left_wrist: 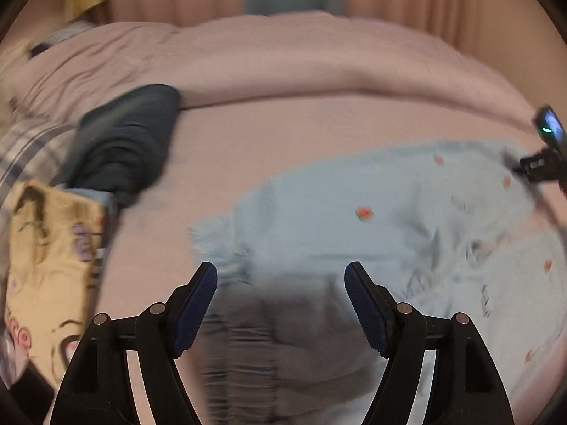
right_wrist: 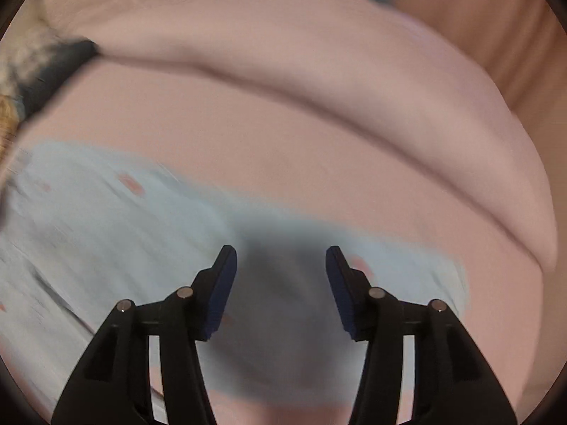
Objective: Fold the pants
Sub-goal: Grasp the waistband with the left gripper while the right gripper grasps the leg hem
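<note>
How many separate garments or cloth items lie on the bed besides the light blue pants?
3, all at the left in the left wrist view: a dark folded garment, a yellow printed fabric and a plaid cloth. Blur may hide others.

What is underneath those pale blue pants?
The pale blue pants lie on a pink bedsheet, which shows all around them. Anything directly beneath the fabric is covered.

Right gripper [right_wrist: 281, 258] hovers, jaws parted, above pale-blue pants [right_wrist: 106, 219] (blurred).
</note>
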### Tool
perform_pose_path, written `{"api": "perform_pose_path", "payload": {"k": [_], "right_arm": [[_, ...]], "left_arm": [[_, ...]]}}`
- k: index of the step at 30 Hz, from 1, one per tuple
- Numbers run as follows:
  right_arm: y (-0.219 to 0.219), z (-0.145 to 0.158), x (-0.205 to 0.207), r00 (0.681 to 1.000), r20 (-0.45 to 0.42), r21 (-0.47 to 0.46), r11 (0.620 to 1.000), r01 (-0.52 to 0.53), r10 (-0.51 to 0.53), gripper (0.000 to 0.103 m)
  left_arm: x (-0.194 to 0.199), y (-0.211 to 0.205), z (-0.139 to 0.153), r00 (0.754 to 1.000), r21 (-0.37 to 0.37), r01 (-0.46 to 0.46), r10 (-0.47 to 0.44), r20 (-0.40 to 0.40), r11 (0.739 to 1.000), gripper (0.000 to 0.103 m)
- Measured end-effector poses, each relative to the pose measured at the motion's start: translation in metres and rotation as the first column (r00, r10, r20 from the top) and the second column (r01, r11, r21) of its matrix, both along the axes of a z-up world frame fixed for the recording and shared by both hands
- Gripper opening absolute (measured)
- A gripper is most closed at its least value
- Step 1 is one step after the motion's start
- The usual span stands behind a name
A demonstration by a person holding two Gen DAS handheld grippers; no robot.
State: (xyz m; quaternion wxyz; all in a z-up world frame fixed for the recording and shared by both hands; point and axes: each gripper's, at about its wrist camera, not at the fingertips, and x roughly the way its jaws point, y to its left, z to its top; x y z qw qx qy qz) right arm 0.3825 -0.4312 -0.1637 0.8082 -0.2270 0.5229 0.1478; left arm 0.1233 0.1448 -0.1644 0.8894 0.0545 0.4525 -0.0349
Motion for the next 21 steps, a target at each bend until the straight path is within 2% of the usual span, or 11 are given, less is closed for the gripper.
{"api": "perform_pose_path", "payload": {"k": [1, 2, 3, 5, 7, 9, 12, 14, 16, 19, 21], "right_arm": [[-0.018, -0.026, 0.007, 0.998, -0.008, -0.147, 0.988, 0.053, -0.055, 0.042], [-0.031, -0.029, 0.010, 0.996, 0.020, -0.119, 0.989, 0.085, -0.083, 0.056], [-0.050, -0.022, 0.015, 0.987, 0.037, -0.038, 0.987, 0.158, -0.157, 0.062], [-0.079, -0.017, 0.034, 0.931, 0.097, -0.107, 0.926, 0.362, -0.353, 0.062], [-0.102, -0.008, 0.045, 0.884, 0.114, -0.139, 0.874, 0.465, -0.452, 0.055], [-0.111, 0.006, 0.048, 0.880, 0.081, -0.093, 0.876, 0.474, -0.468, 0.049], [-0.081, 0.023, 0.035, 0.898, 0.194, -0.062, 0.908, 0.414, -0.396, 0.054], [-0.056, 0.035, 0.023, 0.953, 0.133, 0.075, 0.961, 0.266, -0.274, 0.053], [-0.017, 0.040, 0.014, 0.991, 0.069, 0.180, 0.979, 0.100, -0.114, 0.053], [0.052, 0.040, -0.006, 0.990, 0.071, 0.200, 0.970, -0.135, 0.123, 0.053], [0.080, 0.033, -0.012, 0.976, 0.043, 0.220, 0.951, -0.217, 0.212, 0.053]], "left_arm": [[0.005, -0.005, -0.013, 0.999, 0.039, -0.010, 0.012, -0.040, 0.999, 0.075], [0.013, -0.002, -0.031, 0.994, 0.085, -0.047, 0.056, -0.097, 0.995, 0.075], [0.017, 0.007, -0.042, 0.987, 0.081, -0.091, 0.101, -0.124, 0.993, 0.083], [0.015, 0.030, -0.039, 0.973, -0.025, -0.192, 0.187, -0.138, 0.981, 0.088], [0.011, 0.042, -0.031, 0.966, -0.034, -0.227, 0.221, -0.132, 0.973, 0.088], [0.005, 0.046, -0.016, 0.972, -0.020, -0.222, 0.220, -0.083, 0.975, 0.088], [0.010, 0.047, 0.009, 0.978, -0.051, -0.208, 0.207, -0.020, 0.977, 0.088], [0.035, 0.046, 0.011, 0.981, -0.056, -0.192, 0.192, -0.001, 0.980, 0.088], [0.054, 0.042, 0.009, 0.983, -0.029, -0.184, 0.184, -0.015, 0.982, 0.088], [0.081, 0.041, 0.001, 0.985, -0.029, -0.163, 0.161, -0.057, 0.986, 0.088], [0.096, 0.044, -0.011, 0.983, -0.011, -0.152, 0.150, -0.105, 0.988, 0.088]]}}
